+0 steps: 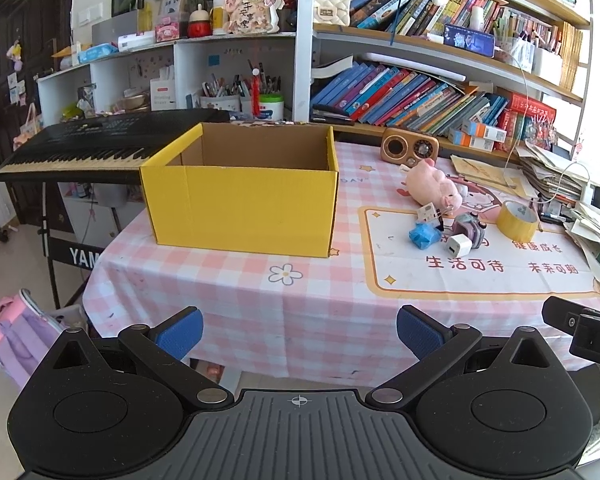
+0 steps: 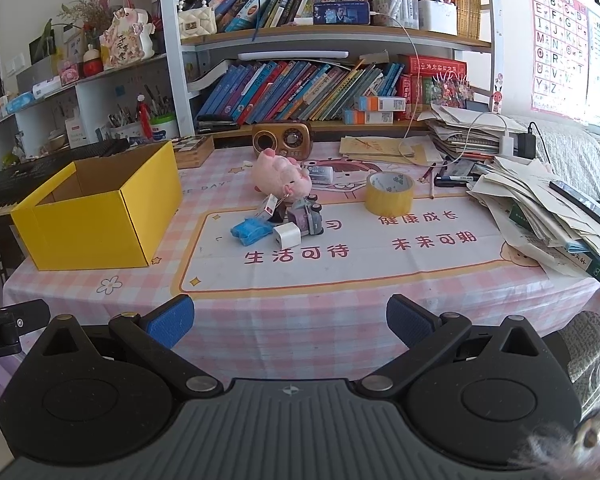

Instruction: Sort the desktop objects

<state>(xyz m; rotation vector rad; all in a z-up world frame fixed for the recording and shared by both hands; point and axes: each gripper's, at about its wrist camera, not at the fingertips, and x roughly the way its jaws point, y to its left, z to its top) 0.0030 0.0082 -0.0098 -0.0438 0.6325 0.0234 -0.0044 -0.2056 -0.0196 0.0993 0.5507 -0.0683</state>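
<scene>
An open yellow cardboard box (image 1: pixel 244 204) (image 2: pixel 96 220) stands on the left of the pink checked tablecloth (image 1: pixel 260 304) (image 2: pixel 320 304). To its right lie a pink plush pig (image 1: pixel 432 186) (image 2: pixel 282 176), a blue packet (image 1: pixel 424 235) (image 2: pixel 250 231), a white charger cube (image 1: pixel 458 245) (image 2: pixel 287 235), a small purple toy (image 1: pixel 470 230) (image 2: pixel 308 216), a small card box (image 2: pixel 269 207) and a yellow tape roll (image 1: pixel 517 221) (image 2: pixel 389 193). My left gripper (image 1: pixel 300 336) is open and empty at the table's near edge. My right gripper (image 2: pixel 290 326) is open and empty there too.
A brown retro radio (image 1: pixel 410 147) (image 2: pixel 282 136) stands at the back under bookshelves. Piles of papers (image 2: pixel 548 208) and a phone (image 2: pixel 584 204) fill the right side. A black keyboard (image 1: pixel 80 148) stands left of the table. A backpack (image 1: pixel 16 336) lies on the floor.
</scene>
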